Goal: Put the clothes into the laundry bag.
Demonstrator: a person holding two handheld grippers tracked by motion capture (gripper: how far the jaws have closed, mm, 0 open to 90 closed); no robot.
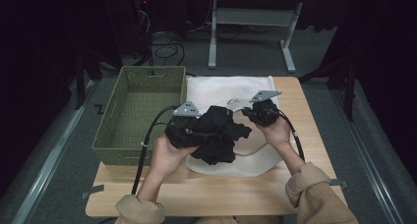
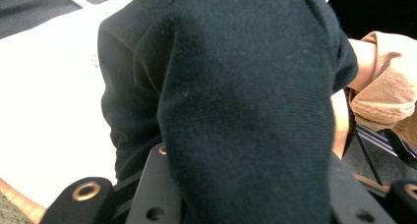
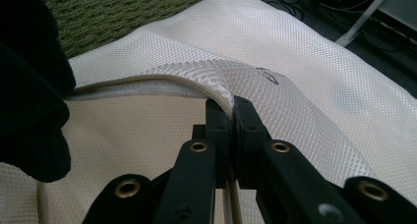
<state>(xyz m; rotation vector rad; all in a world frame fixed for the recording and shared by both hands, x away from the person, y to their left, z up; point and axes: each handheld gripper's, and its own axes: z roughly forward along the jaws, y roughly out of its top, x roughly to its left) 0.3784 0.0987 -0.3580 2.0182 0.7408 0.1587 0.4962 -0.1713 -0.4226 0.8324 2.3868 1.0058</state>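
Seen from the high view: a light wooden desk (image 1: 206,194) carrying a green woven basket (image 1: 140,113) at its left and a white mesh laundry bag (image 1: 221,89) spread flat over the middle, long axis running from the near edge toward the far edge.

Bunched above the bag, a black garment (image 1: 216,130), crumpled into a lump with no clear long axis, drooping a little toward the near edge. Raised at the bag's left half, just right of the basket.

Left gripper (image 1: 187,128) buried in the left side of the garment, held by the left hand (image 1: 169,153). In the left gripper view, black knit draped over both jaws and hiding the tips; whether clamped or parted, cannot tell.

Right gripper (image 3: 232,106) pinched closed on the bag's rim (image 3: 196,74), jaws narrow with the mesh fold squeezed between them, lifting that edge so the mouth gapes toward the garment. Right hand (image 1: 275,130) behind it, tan sleeve (image 1: 314,189) at the bottom edge.
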